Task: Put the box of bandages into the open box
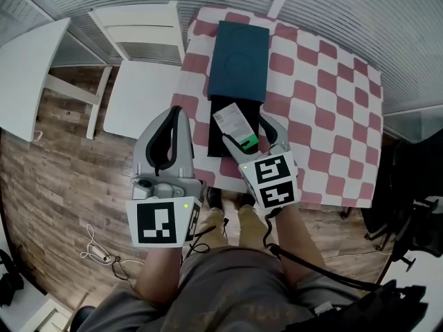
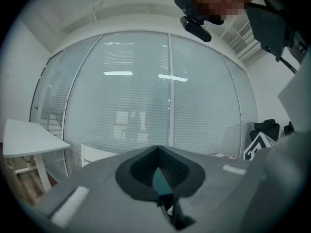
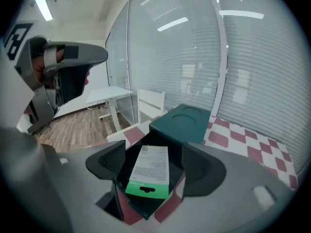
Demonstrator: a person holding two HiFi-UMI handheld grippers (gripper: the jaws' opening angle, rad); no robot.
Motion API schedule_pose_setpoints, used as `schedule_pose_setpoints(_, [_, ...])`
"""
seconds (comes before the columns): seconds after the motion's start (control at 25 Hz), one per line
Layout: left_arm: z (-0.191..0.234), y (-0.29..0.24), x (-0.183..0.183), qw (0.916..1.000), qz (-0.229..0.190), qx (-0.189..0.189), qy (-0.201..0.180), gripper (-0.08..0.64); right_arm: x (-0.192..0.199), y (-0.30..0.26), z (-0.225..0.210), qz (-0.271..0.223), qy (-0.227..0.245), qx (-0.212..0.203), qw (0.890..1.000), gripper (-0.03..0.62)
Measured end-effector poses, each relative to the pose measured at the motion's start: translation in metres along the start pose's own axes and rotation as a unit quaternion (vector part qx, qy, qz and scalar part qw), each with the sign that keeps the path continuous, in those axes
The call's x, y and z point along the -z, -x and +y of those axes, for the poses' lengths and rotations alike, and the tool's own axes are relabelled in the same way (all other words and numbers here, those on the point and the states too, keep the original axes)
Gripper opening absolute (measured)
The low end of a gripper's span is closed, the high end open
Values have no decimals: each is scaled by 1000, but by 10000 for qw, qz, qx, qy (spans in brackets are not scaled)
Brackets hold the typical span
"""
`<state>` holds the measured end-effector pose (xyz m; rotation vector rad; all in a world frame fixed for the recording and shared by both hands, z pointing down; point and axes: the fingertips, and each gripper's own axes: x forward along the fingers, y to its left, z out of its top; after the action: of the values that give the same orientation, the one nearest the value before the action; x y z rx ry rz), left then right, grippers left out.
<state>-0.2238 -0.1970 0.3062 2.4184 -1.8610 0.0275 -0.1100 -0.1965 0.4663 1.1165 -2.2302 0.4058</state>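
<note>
Box of bandages (image 1: 234, 124) lies inside open box (image 1: 219, 159), green end toward the person. Open box sits on checkered tabletop (image 1: 325, 116), with a dark teal box (image 1: 239, 59) touching its far end. Right hand-held gripper (image 1: 257, 142) hovers over open box, jaws apart, pads clear of the bandage box. Left hand-held gripper (image 1: 177, 116) is beside the tabletop's left edge, jaws together, nothing between them.

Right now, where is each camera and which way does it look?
Left gripper view: on the left claw, facing level at blinds; shows closed jaws.
Right gripper view: on the right claw, facing down into the open box; shows spread jaws.
Head view: on the head, facing down at the checkered table; shows both claws, legs.
Head view and right gripper view share the bandage box.
</note>
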Motion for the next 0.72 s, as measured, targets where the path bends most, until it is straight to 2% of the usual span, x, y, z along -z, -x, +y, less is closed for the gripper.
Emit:
schedule_pose_setpoints(0.24, [-18, 12, -41, 9993, -324, 4, -211, 0, -59, 63, -17, -1036, 23, 141, 9945, 347])
schedule_pose_setpoints(0.28, [-22, 14, -49, 9989, -397, -2, -268, 0, -70, 75, -21, -1241, 53, 182, 9921, 317])
schedule_pose_setpoints(0.4, [-33, 20, -70, 9974, -596, -17, -407, 0, -101, 112, -29, -1799, 117, 261, 9833, 263])
schedule_pose_setpoints(0.56, [-49, 29, -86, 9969, -694, -28, -384, 0, -130, 156, -25, -2402, 269, 250, 9700, 180])
schedule_pose_setpoints(0.72, [-60, 37, -101, 9942, -873, -115, -612, 0, -153, 193, -28, -2911, 359, 385, 9552, 99])
